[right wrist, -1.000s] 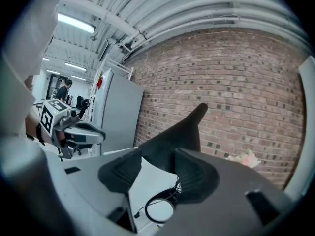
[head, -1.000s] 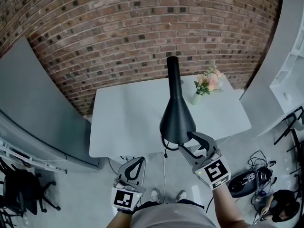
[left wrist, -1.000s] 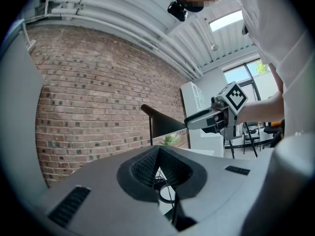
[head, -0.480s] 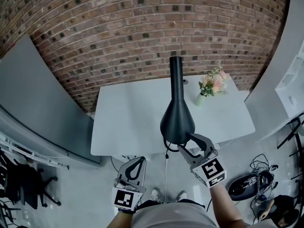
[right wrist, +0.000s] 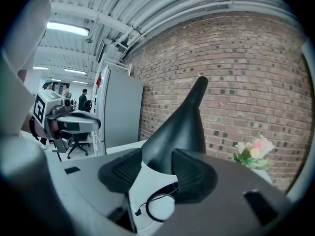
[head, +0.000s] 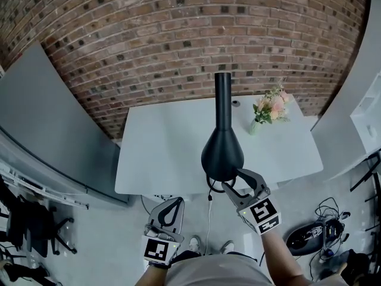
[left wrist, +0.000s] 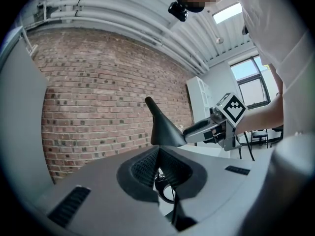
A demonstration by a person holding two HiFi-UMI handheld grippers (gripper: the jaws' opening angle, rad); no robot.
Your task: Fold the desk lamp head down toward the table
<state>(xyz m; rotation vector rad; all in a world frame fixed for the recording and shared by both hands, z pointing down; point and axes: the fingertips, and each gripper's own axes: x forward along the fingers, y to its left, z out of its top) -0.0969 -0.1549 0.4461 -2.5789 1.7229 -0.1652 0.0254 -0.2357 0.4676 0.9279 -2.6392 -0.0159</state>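
Right gripper [head: 232, 179] spread, straddling near rim of desk lamp head [head: 222, 151], likely for purchase to tip it down. Lamp head upright over bench [head: 161, 154] middle. Left gripper [head: 177, 200] pressed together, empty, near left, apparently unneeded.

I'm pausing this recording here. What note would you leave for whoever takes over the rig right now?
Left tongs: shut, empty, held back from the white table.
Right tongs: open, at the wide rim of the desk lamp head, with no clamp visible.
The lamp head stands raised above the table.
Done: approach only.
To do: grip the rim and fold the head down.
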